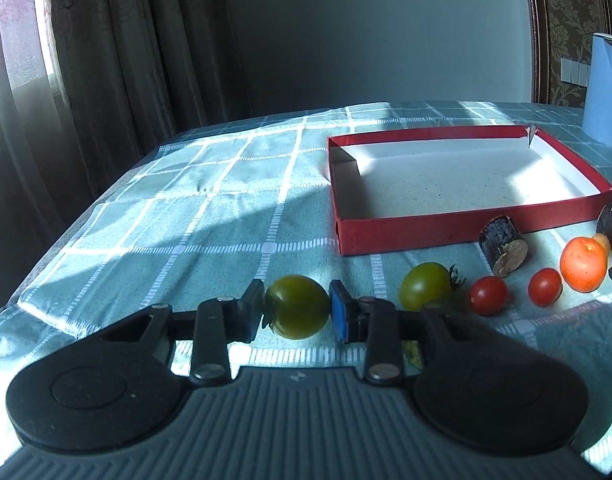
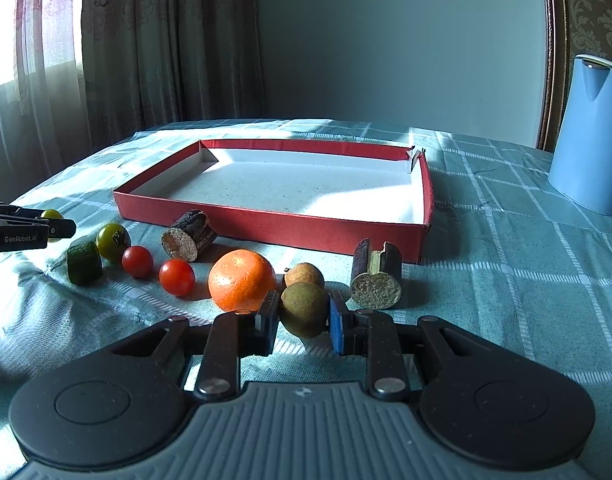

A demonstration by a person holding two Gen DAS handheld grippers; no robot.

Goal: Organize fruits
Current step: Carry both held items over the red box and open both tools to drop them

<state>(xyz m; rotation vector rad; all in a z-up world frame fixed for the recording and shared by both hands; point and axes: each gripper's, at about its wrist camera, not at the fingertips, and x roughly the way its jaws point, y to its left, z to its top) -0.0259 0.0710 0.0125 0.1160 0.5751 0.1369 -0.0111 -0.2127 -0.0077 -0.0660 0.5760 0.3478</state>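
Observation:
In the left wrist view, my left gripper point(image 1: 297, 309) is shut on a green tomato point(image 1: 297, 306), with a pad pressed on each side. To its right lie a second green tomato point(image 1: 425, 286), two red cherry tomatoes point(image 1: 488, 295) point(image 1: 545, 287) and an orange point(image 1: 583, 264). In the right wrist view, my right gripper point(image 2: 303, 320) is shut on a round brownish-green fruit point(image 2: 304, 309), just right of the orange point(image 2: 241, 280). A smaller brown fruit point(image 2: 304, 275) sits behind it. The red box point(image 2: 273, 225) with a white floor stands beyond the row, holding nothing.
Cut cane pieces point(image 2: 189, 235) point(image 2: 376, 280) lie in front of the box, and a green cut chunk point(image 2: 84, 267) lies at the row's left end. A blue jug point(image 2: 590, 136) stands at the back right. The checked cloth point(image 1: 185, 216) runs to the table's left edge near the curtains.

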